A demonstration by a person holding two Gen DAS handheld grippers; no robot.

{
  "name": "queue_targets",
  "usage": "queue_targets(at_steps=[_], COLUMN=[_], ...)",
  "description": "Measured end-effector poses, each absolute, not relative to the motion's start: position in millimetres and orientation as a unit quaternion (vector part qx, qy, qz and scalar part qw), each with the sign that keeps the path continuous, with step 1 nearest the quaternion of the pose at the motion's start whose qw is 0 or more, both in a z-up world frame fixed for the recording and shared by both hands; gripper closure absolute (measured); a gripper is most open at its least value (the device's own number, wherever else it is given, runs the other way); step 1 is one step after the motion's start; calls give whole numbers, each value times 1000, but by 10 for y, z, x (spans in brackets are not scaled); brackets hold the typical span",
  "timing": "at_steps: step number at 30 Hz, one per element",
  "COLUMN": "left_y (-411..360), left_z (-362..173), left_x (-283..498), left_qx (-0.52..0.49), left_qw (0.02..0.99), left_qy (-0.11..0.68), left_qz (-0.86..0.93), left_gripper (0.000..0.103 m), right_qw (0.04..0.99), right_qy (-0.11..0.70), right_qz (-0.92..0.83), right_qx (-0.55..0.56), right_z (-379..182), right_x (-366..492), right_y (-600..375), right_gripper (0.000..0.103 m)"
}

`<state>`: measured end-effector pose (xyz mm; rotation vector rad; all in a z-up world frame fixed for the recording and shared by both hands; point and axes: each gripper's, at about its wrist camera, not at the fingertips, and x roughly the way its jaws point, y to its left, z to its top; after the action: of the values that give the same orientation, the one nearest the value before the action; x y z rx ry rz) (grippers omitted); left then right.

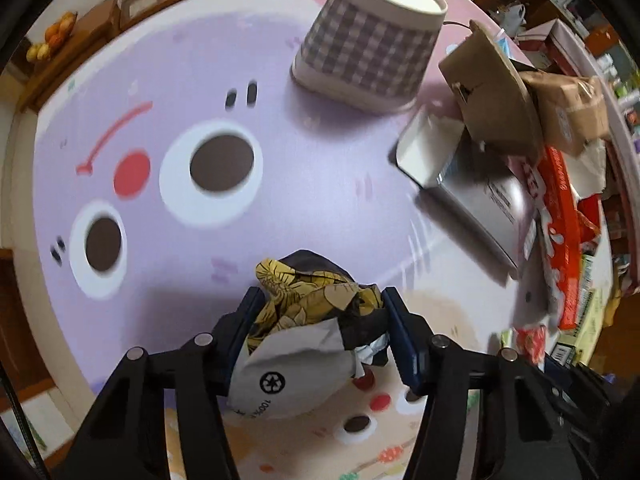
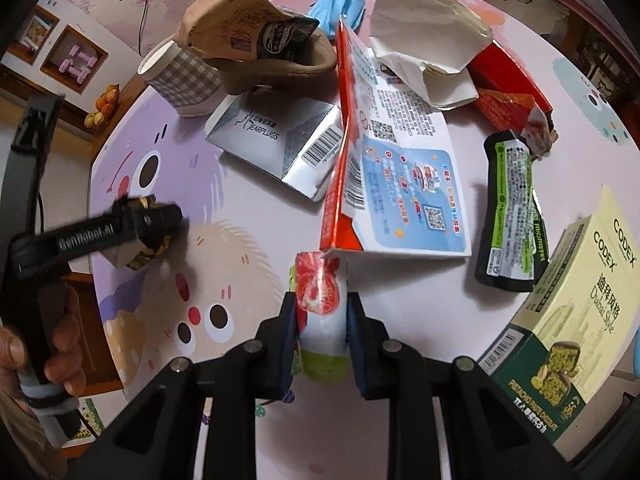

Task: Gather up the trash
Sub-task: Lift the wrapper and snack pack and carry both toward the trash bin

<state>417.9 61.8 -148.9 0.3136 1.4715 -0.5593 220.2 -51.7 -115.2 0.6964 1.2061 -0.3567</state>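
My left gripper [image 1: 320, 300] is shut on a crumpled black-and-gold wrapper [image 1: 316, 300] with a white underside, held above the table. It also shows in the right wrist view [image 2: 150, 236], at the left, with the wrapper [image 2: 144, 256] in its fingers. My right gripper [image 2: 320, 308] is shut on a small packet with a strawberry print [image 2: 320, 308], held above the table. A checked paper cup [image 1: 368, 48] lies on its side at the back; it also shows in the right wrist view [image 2: 188, 80].
Trash is piled on the round cartoon-print table [image 2: 248, 216]: a silver earplugs box [image 2: 276, 140], a red-and-white flattened carton [image 2: 392, 168], crumpled white paper [image 2: 424, 32], a brown bag [image 2: 248, 28], blue masks [image 2: 340, 0], a black-green pouch [image 2: 512, 212], a Codex chocolate box [image 2: 568, 296].
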Motion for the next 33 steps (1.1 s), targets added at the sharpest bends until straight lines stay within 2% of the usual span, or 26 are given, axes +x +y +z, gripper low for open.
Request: queue_targets(at_steps=[14, 17, 33], left_y=[1024, 1108, 1080], left_z=[-1412, -1390, -824], left_x=[3474, 3227, 2538], left_qx=[81, 65, 17], left_qw=[701, 701, 738], left_qy=[669, 671, 637], left_qz=[-235, -233, -223], left_gripper=[49, 54, 54], right_qw=[761, 766, 796], right_qy=[554, 554, 548], right_qz=[-124, -110, -29], right_qx=[313, 306, 258], right_z=[-1038, -990, -620], right_x=[2060, 2016, 1500], right_y=[-501, -453, -473], right_gripper=[80, 80, 81])
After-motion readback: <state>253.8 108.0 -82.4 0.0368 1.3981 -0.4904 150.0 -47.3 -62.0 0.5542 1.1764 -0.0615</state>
